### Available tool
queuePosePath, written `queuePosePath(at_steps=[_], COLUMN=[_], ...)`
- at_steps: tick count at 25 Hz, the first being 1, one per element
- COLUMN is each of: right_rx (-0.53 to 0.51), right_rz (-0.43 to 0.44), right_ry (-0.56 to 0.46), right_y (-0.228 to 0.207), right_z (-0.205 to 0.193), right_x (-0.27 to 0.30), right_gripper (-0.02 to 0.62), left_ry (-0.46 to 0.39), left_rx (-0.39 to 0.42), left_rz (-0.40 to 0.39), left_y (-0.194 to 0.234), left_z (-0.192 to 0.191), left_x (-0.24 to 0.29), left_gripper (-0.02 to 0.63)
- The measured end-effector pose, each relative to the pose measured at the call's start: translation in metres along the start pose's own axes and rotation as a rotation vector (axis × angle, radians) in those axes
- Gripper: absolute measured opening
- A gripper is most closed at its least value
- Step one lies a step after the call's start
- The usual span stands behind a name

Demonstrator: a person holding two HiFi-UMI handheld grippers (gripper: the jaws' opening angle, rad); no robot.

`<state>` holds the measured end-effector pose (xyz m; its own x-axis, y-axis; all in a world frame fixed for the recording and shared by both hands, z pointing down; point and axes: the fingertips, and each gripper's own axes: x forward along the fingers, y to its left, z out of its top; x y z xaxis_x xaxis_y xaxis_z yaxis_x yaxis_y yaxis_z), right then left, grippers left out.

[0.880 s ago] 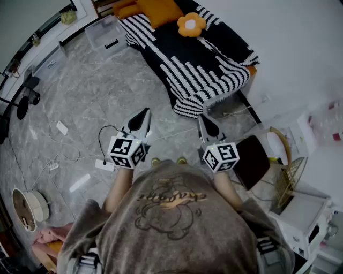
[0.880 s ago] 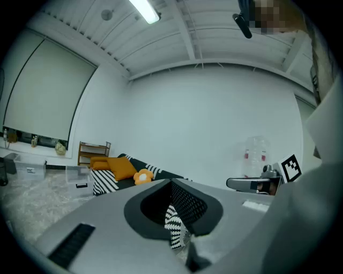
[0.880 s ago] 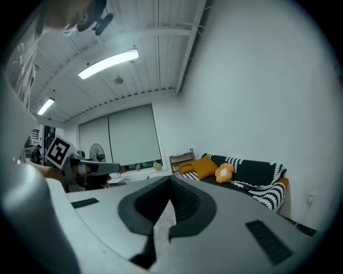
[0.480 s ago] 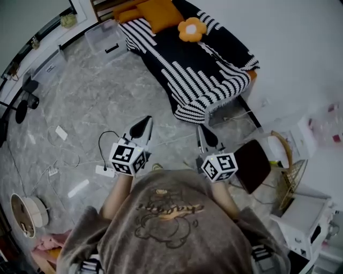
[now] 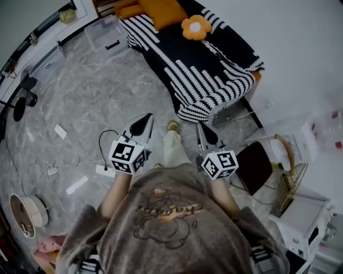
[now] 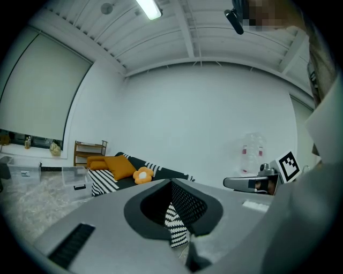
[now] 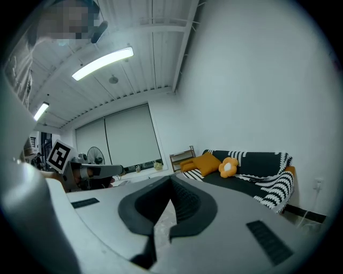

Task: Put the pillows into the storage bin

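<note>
Marble-floored room: task not begun.
Pillows (image 5: 163, 12) on far sofa (image 5: 206, 72), outside storage bin (image 5: 107, 35); left tool (image 5: 140, 126), right tool (image 5: 206, 135) closed, empty.

Left tool (image 5: 142, 124), right tool (image 5: 206, 132): both closed, empty

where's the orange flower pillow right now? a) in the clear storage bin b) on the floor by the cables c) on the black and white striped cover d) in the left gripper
c, the flower pillow lies on the striped cover, next to the plain orange pillow.
</note>
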<state>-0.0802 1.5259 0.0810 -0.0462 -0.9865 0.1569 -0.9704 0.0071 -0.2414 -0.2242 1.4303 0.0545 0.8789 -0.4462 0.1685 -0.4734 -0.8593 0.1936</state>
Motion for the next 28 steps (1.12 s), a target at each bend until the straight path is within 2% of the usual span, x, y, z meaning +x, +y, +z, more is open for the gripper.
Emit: queuePosePath(at_steps=[10, 22, 28], right_rx=[-0.010, -0.015, -0.043], right_rz=[0.032, 0.023, 0.061], right_ry=[-0.008, 0.022, 0.022], right_y=[-0.033, -0.138, -0.194], right_z=[0.020, 0.097, 0.120], right_x=[0.116, 0.260, 0.324], right_gripper=[-0.006, -0.006, -0.006], left_ry=[0.012, 0.007, -0.024], left_rx=[-0.008, -0.034, -0.038], left_rz=[-0.001, 0.023, 0.051], left_y=[0.082, 0.169, 0.199], left_z=[0.021, 0.096, 0.121], left_x=[0.083, 0.245, 0.321], left_gripper=[0.003, 0.003, 0.003])
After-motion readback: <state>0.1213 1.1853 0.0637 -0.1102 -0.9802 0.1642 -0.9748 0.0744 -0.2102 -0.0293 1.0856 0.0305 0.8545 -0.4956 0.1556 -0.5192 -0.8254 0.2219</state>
